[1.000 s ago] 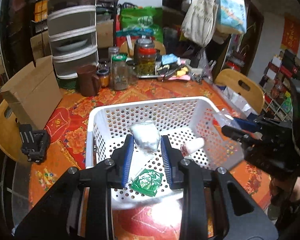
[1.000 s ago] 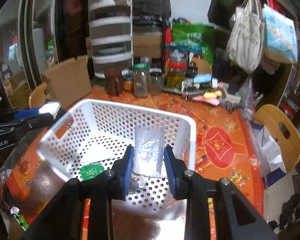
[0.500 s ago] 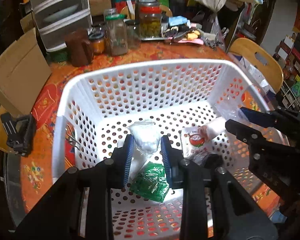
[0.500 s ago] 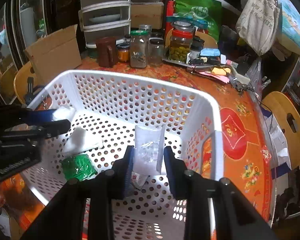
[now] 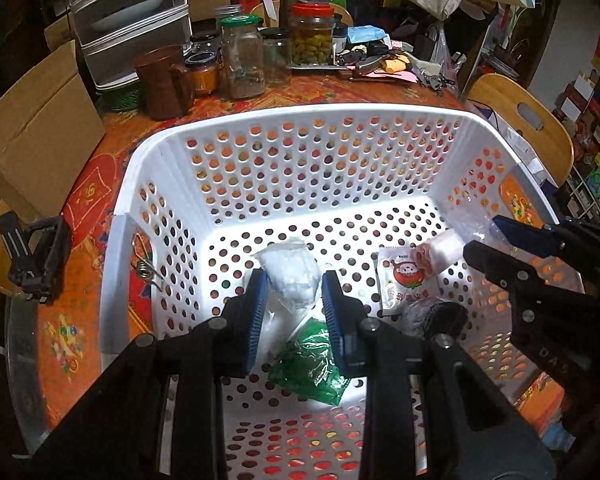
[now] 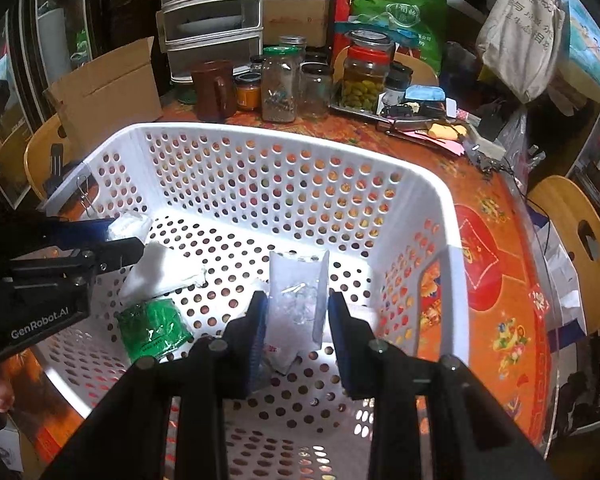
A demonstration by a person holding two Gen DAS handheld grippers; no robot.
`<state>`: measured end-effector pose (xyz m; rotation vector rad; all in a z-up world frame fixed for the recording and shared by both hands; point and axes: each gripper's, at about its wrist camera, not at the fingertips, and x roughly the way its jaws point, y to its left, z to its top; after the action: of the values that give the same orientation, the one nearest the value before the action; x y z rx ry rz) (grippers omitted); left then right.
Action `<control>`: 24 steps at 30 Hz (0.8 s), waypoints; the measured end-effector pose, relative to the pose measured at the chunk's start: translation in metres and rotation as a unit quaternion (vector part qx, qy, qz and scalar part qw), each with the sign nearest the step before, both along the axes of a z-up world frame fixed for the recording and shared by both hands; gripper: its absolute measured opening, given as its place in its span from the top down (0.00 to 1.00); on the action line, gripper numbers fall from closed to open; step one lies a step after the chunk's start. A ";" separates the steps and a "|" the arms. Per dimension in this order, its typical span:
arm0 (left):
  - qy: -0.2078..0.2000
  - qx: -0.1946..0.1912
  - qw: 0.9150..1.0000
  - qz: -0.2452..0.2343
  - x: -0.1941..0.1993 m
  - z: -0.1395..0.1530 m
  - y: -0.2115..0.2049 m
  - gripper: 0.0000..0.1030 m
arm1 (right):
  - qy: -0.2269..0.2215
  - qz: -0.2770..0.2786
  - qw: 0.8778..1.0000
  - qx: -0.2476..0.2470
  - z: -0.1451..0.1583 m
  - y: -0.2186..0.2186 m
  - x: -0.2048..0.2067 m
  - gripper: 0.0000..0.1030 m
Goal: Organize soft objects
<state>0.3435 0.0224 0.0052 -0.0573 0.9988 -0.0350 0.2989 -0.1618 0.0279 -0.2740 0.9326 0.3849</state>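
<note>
On the far left a folded cardboard box [image 5: 40, 136] leans at the edge of the tabletop [image 5: 100, 184], which is covered with an orange patterned cloth. Beyond it stand a brown mug [image 5: 164, 80] and a row of glass jars [image 5: 242, 58].

A white perforated basket [image 5: 300, 120] takes up the middle of the tabletop, and both tools reach down into it. The left tongs [image 5: 294, 286] are clenched on a white soft bag [image 5: 290, 272], which sticks up between the blue pads over the left half of the basket floor. Just under and nearer than that bag lies a green packet [image 5: 312, 364] on the basket floor. To the right of it lies a white sachet with a red cartoon print [image 5: 404, 280], with a dark bundle [image 5: 432, 316] just near it; what that bundle is I cannot make out.

The right tongs [image 6: 296, 308] have just been opening a little, with a clear plastic bag [image 6: 298, 292] upright between the pads. From the wrist view the pads seem still to touch its sides, though the clear film makes this hard to judge. This bag hangs over the right half of the basket, near the right wall [image 6: 440, 248].

Past the basket on the right stands a wooden chair [image 6: 580, 240].
</note>
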 end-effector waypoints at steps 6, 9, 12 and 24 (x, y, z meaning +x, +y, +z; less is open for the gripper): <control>-0.011 -0.005 1.000 0.003 -0.007 0.007 0.005 0.52 | -0.024 -0.007 1.000 0.016 0.012 -0.007 -0.008 0.34; -0.022 -0.004 1.000 0.002 -0.012 0.013 0.006 0.38 | -0.030 -0.009 0.999 0.023 0.018 -0.012 -0.012 0.27; -0.033 -0.010 0.999 0.002 -0.018 0.020 0.006 0.24 | -0.039 -0.014 0.999 0.028 0.023 -0.018 -0.018 0.16; -0.089 -0.008 0.996 0.005 -0.081 0.059 0.007 0.00 | -0.073 -0.019 0.995 0.064 0.047 -0.044 -0.058 0.04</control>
<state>0.2628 0.0290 0.0638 -0.0723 0.8198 -0.0385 0.2413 -0.2056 0.0749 -0.1650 0.7660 0.3826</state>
